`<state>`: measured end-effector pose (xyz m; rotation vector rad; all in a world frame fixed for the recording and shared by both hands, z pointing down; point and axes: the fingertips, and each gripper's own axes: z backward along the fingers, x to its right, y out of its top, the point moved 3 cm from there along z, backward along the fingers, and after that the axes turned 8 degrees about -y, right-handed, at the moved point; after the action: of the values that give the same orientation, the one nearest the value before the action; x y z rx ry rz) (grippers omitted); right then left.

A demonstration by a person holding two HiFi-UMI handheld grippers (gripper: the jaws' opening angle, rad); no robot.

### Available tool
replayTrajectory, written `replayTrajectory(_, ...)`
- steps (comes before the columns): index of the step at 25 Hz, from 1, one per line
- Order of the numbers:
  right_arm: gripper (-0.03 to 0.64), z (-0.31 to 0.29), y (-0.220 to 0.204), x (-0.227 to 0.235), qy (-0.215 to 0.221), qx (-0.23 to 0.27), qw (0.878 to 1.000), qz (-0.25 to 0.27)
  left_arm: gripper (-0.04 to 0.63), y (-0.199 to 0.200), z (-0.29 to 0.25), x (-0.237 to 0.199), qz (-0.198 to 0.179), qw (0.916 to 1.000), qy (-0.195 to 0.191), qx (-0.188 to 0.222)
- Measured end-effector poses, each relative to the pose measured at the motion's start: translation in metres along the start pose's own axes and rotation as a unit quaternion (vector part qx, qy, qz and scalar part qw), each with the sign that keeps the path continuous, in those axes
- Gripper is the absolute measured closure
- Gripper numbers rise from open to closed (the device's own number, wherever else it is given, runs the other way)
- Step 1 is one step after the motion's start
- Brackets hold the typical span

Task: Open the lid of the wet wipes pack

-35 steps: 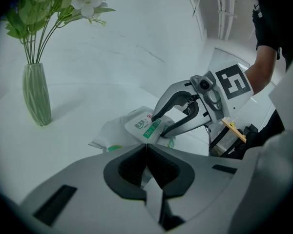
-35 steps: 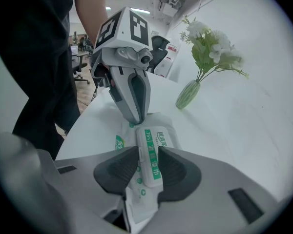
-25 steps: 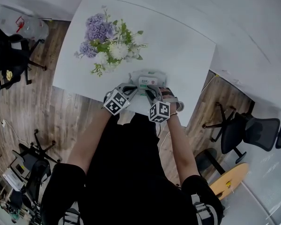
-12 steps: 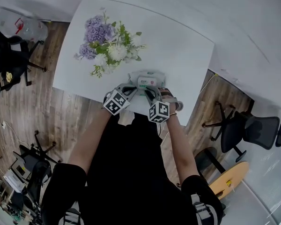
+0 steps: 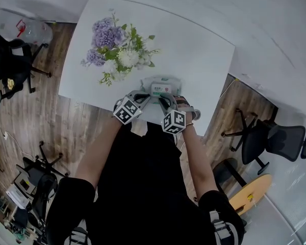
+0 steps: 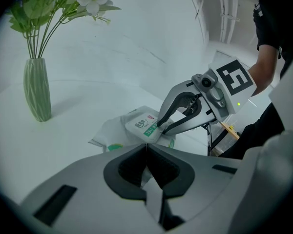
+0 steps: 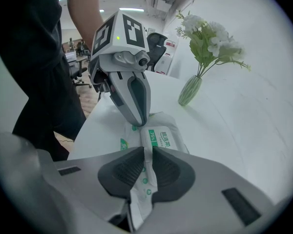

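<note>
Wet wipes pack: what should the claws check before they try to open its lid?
1. Left claw has a hold on the wet wipes pack: ok, shut on the pack's thin edge.
2. Right claw has a hold too: ok, shut on the film at the pack's end.
3. Lid open: not ok, it lies flat and shut.
4. A claw has the lid's own edge: cannot tell.
5. Green vase out of the way: ok, it stands apart from the pack.
</note>
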<state>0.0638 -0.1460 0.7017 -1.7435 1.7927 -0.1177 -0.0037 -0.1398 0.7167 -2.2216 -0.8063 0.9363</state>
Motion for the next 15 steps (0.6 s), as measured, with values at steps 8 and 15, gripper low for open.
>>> replayTrajectory(8, 0.562, 0.007, 0.004, 0.001, 0.003, 0.0, 1.0, -0.008, 0.572, -0.001, 0.001, 0.002, 0.001, 1.0, -0.002, -0.007)
replayTrajectory(15, 0.565, 0.011, 0.006, 0.005, 0.009, 0.005, 1.0, -0.004, 0.572, 0.001, 0.002, 0.003, 0.01, 0.9999, 0.007, 0.0)
